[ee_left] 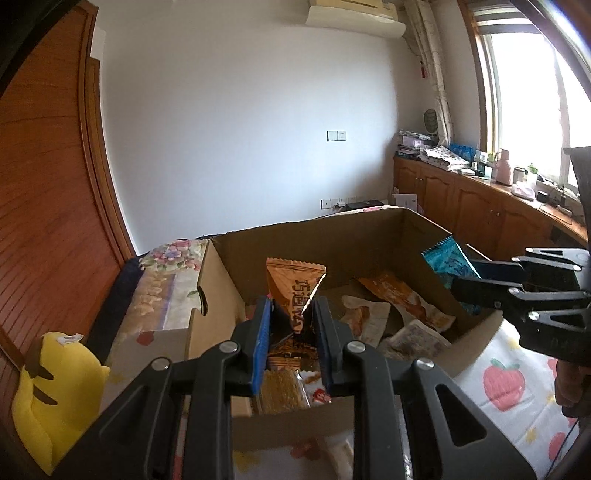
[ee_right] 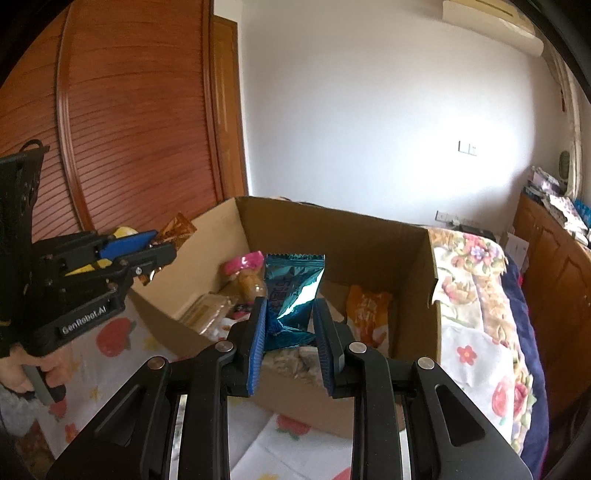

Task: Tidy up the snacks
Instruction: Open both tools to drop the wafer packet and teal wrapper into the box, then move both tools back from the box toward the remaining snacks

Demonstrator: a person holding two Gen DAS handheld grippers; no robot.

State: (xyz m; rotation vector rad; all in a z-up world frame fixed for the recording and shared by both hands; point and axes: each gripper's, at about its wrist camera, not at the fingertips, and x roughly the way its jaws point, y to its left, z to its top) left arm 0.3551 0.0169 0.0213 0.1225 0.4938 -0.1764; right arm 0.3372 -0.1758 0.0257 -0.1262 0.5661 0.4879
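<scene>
The left gripper (ee_left: 293, 321) pinches a crinkly orange packet (ee_left: 295, 286). The right gripper (ee_right: 290, 328) pinches a shiny blue packet (ee_right: 293, 288) over the cardboard box (ee_right: 369, 236).

An orange snack packet (ee_left: 295, 291) stands upright, pinched at its lower end above the open cardboard box (ee_left: 369, 236). A shiny teal snack packet (ee_right: 291, 295) is likewise held upright over it. More wrapped snacks (ee_left: 402, 299) lie on the box floor.

Air conditioner (ee_left: 354, 14) cut off at top, sideboard clutter (ee_left: 517, 173) too small to tell
</scene>
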